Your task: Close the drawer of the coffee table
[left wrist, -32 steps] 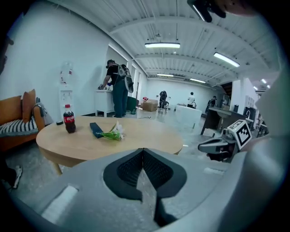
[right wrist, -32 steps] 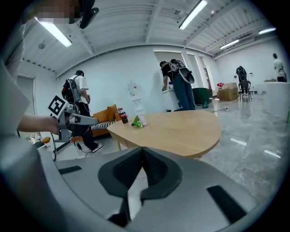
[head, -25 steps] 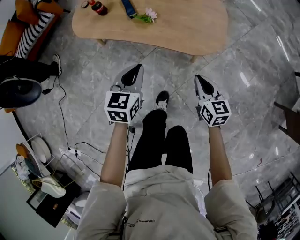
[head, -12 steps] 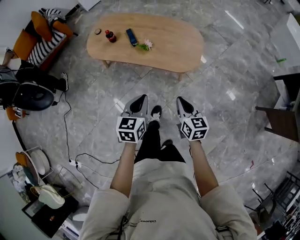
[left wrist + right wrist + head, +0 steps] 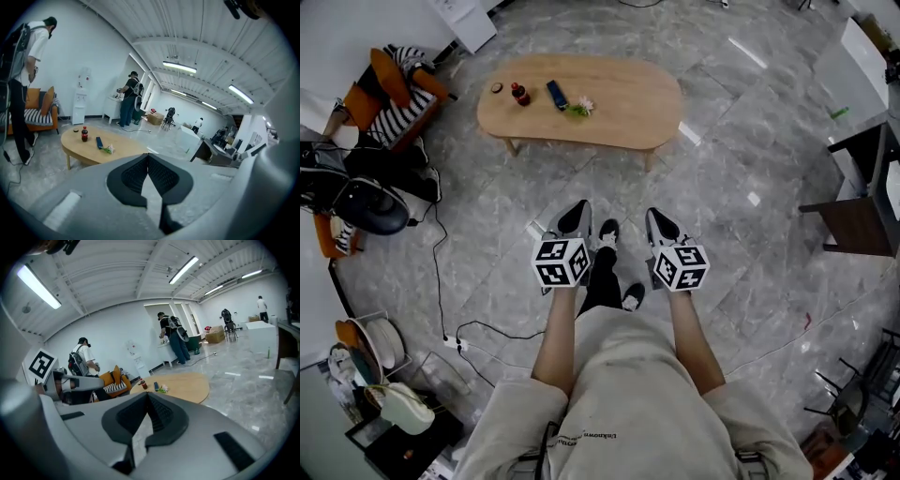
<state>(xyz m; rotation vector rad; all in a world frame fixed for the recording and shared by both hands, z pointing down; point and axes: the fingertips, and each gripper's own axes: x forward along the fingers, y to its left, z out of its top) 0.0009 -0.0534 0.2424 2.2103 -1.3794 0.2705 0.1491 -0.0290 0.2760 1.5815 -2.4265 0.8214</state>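
We stood well back from the coffee table surface (image 5: pixel 619 108), left claw (image 5: pixel 576 214) and right claw (image 5: pixel 656 221) both pinched together, empty. No open drawer showed, so probably done; otherwise, walk up first.

This looks like a large open lab or test hall dressed up as a living room. It has a polished grey stone floor (image 5: pixel 750 141), white walls and a ribbed ceiling with strip lights (image 5: pixel 179 67). A wooden coffee table (image 5: pixel 628 108) stands at 12 o'clock, an orange sofa (image 5: pixel 403 108) at 10, loose cables (image 5: pixel 437 267) at 9 and a dark desk (image 5: pixel 862 202) at 3. A person wearing a backpack (image 5: pixel 131 96) stands by the far wall.
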